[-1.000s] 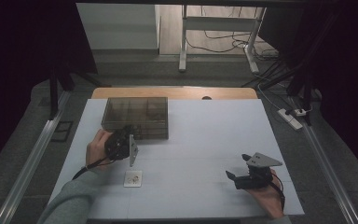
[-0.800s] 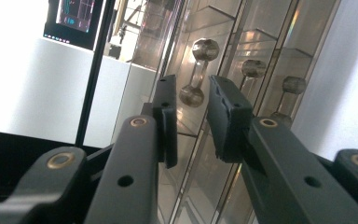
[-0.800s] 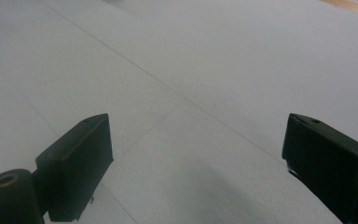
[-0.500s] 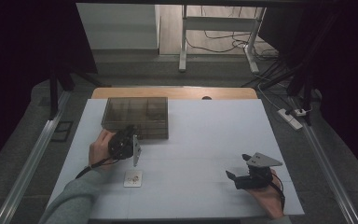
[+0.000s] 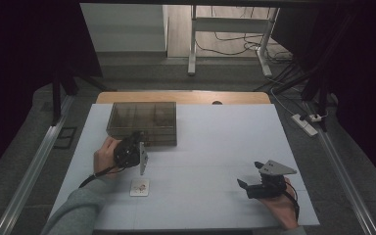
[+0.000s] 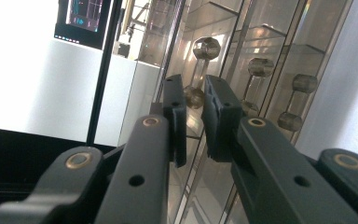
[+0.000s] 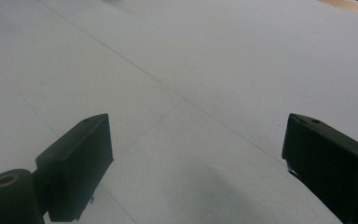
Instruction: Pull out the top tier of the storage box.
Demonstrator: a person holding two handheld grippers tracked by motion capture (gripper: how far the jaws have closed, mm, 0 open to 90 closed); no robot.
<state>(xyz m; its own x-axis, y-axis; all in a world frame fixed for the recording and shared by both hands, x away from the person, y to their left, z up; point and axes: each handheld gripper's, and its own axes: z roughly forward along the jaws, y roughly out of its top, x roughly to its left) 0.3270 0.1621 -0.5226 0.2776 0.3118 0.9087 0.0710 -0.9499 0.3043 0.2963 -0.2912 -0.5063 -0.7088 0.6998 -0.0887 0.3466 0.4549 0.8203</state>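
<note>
L tool (image 6: 194, 122) at the smoky clear box (image 5: 143, 122), upper left of the bench (image 5: 225, 147) in high view; jaws have just been closing, near-shut around a small latch knob (image 6: 194, 96), contact unclear. R tool (image 5: 251, 186) lower right, wide open, empty, well apart.

White table (image 5: 215, 147), small tile (image 5: 139, 187), power strip (image 5: 306, 123)

On the white-covered table (image 5: 215, 147), the clear plastic compartment box (image 5: 143, 122) sits in the upper left. The left gripper (image 5: 138, 141) is at the box's front edge, just below it. A small white square card (image 5: 139, 187) lies below that gripper, nearer the frame's bottom. The right gripper (image 5: 247, 185) rests at lower right, well apart from the box.
</note>
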